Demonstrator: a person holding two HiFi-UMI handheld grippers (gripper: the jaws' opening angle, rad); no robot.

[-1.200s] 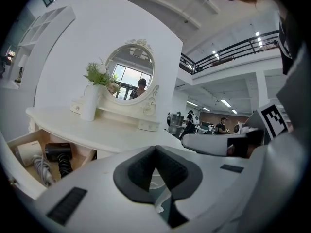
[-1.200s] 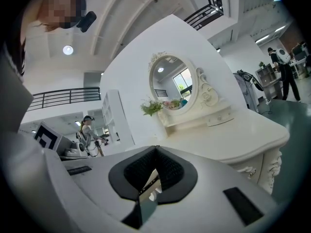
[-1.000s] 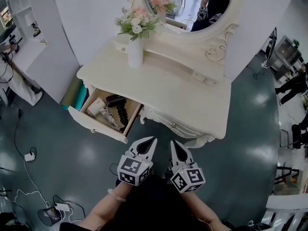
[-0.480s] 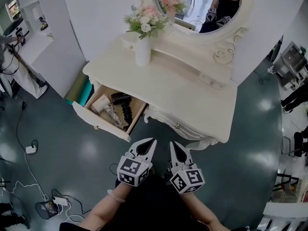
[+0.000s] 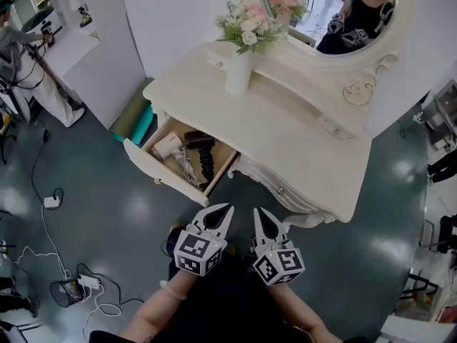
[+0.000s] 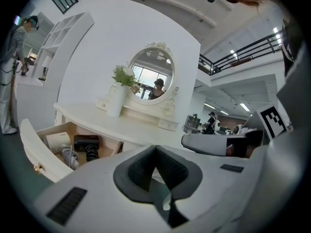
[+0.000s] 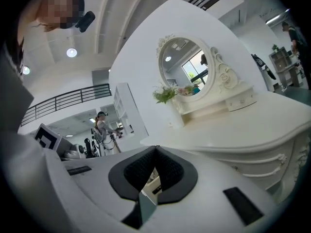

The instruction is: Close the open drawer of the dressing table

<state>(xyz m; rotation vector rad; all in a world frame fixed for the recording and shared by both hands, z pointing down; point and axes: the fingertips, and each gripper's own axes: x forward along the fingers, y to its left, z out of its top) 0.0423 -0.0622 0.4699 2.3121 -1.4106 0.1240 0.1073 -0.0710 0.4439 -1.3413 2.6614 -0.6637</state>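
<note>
The dressing table [image 5: 307,156] has slid toward the upper right of the head view, so you've shifted left. Its open drawer [image 5: 166,177] now sits centre-left, more nearly ahead of your left gripper [image 5: 223,211]. That and the right gripper [image 5: 260,214] stay pinched together, empty, apart from it.

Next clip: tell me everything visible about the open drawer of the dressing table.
The drawer is cream-white like the dressing table, painted wood by its look, with a pale bare-wood inside and a small gold-coloured knob on its front. It stands pulled far out at the table's left side, level, over the dark floor. Inside lie a white hair dryer, a black hair dryer and coiled cords. The left tool and right tool are held short of it, touching nothing.
</note>
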